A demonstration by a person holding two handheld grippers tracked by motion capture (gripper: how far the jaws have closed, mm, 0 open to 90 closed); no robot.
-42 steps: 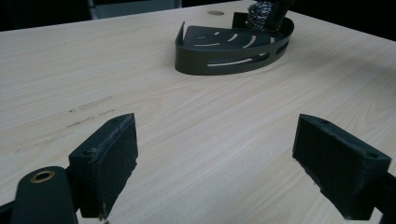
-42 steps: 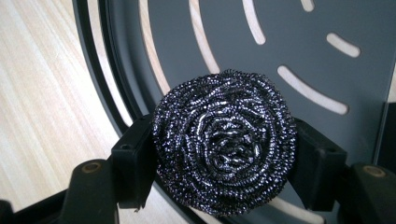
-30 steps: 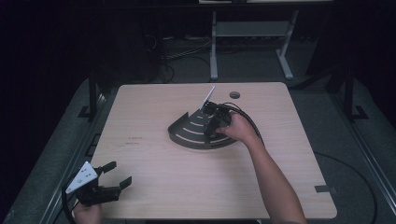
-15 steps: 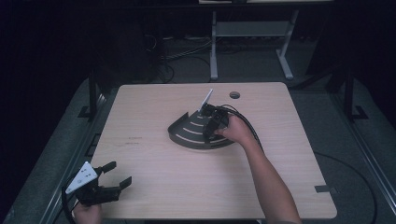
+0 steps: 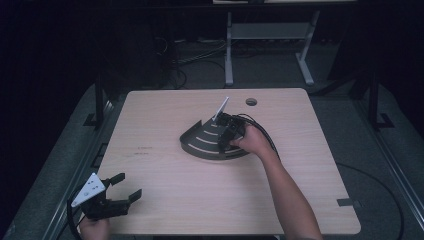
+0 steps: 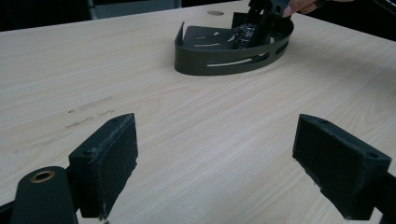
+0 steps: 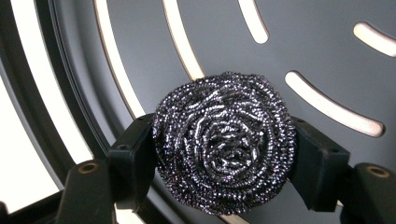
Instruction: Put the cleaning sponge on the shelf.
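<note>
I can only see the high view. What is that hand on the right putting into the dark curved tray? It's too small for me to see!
Observer: A round, shiny metal scrubber. In the right gripper view it sits between the pads of the right gripper, which touch its sides. The jaws have just been opening.
Operator: Is it down inside the tray?
Observer: Yes. The left gripper view shows it low behind the wall of the tray. Whether it rests on the bottom, I cannot tell.
Operator: What does the tray's side look like?
Observer: The left gripper view shows long thin slots cut through its curved wall.
</note>
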